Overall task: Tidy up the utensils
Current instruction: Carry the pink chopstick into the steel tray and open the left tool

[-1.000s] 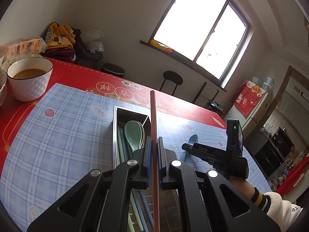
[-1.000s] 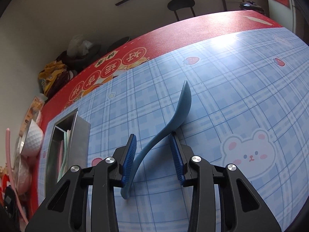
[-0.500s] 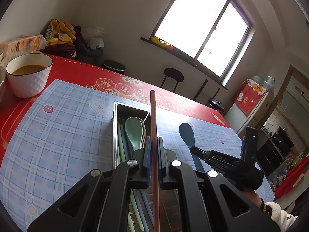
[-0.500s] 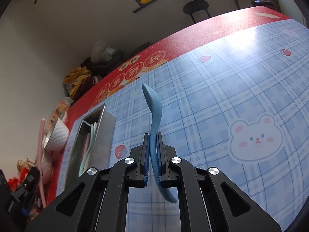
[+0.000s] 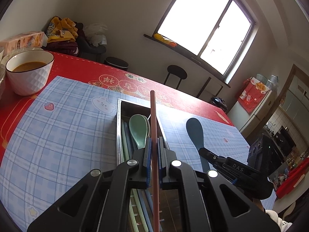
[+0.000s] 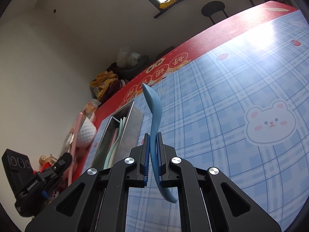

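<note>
My left gripper (image 5: 153, 145) is shut on a thin pink chopstick (image 5: 153, 119), held over the open metal utensil box (image 5: 118, 127). A green spoon (image 5: 138, 129) and several pale chopsticks lie inside the box. My right gripper (image 6: 153, 141) is shut on the handle of a blue spoon (image 6: 153, 106), lifted off the checked mat, bowl pointing away. In the left wrist view the blue spoon (image 5: 195, 131) hangs right of the box, in the right gripper (image 5: 207, 153). In the right wrist view the box (image 6: 123, 133) stands to the left, with the left gripper (image 6: 61, 160) and pink chopstick (image 6: 74, 135) beyond it.
A white bowl of brown soup (image 5: 29, 71) stands at the far left of the red tablecloth, with a tissue pack (image 5: 21, 41) behind it. The blue checked mat (image 5: 58, 135) covers most of the table. Stools (image 5: 176, 73) and a window lie beyond the far edge.
My right gripper closed on the blue spoon lying on the mat and lifted it, swinging toward the box. The left gripper kept its hold on the pink chopstick and barely moved.
</note>
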Motion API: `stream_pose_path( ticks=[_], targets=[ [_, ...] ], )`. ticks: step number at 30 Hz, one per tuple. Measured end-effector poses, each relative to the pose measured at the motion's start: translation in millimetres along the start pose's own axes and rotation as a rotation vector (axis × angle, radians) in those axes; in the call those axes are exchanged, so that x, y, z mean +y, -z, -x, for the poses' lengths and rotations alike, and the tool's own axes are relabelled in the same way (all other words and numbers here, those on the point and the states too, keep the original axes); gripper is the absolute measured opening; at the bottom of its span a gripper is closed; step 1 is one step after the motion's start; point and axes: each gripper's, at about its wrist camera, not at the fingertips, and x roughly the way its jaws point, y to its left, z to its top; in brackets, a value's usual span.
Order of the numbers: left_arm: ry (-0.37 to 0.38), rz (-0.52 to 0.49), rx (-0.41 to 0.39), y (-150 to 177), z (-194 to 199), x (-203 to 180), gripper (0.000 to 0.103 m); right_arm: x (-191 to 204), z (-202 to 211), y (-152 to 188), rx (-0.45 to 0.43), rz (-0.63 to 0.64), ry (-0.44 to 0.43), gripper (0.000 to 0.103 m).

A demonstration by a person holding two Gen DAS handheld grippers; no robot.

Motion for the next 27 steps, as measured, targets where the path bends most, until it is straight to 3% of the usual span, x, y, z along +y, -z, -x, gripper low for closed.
stream_pose_path(
  ticks=[11,27],
  targets=[
    [-0.006,0.060,0.029,-6,-16,16,0.006,2,-9,-4,0.017,0.003,-0.014,0.007],
    [-0.054,0.051,0.076,-2,-24,18,0.006,-4,-8,-4,0.030,-0.019,-0.022,0.007]
  ],
)
